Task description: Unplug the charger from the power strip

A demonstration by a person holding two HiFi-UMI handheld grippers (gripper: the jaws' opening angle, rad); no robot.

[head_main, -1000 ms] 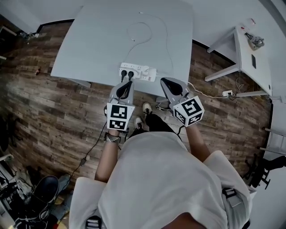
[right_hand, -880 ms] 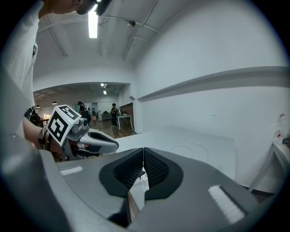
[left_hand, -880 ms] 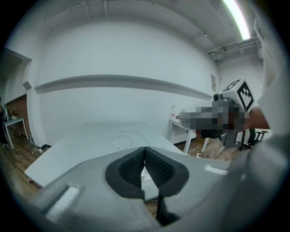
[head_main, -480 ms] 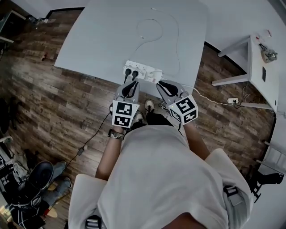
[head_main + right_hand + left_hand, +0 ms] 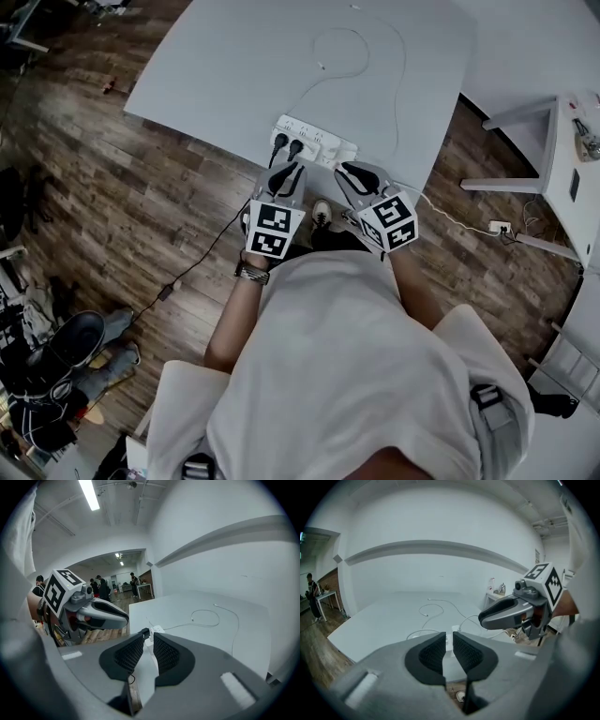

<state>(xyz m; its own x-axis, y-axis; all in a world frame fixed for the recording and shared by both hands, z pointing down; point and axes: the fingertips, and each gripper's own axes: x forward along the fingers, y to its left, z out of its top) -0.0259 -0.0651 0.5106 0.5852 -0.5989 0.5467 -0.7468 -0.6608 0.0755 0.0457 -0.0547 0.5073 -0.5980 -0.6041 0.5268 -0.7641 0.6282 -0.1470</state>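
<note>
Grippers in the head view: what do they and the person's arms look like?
The left gripper and right gripper are grey shells with black ribbed pads. Each carries a white cube printed with black square markers. The person wears a white short-sleeved T-shirt and a wristband on the left wrist. Both pairs of jaws have just been opening, with nothing between them.

This is an open-plan office or lab workspace. A dark wood-plank floor (image 5: 141, 197) runs under a large pale grey rectangular table (image 5: 234, 66), which carries a white power strip (image 5: 323, 145) near its edge. A small white side table (image 5: 562, 159) stands off to the right. The plain white walls (image 5: 440, 527) are bare. Overhead, a long fluorescent tube light (image 5: 89, 494) hangs among exposed ceiling pipes (image 5: 139, 501). Through a wide opening, several people (image 5: 101, 588) stand near another white table (image 5: 143, 587) in a lit back room.
</note>
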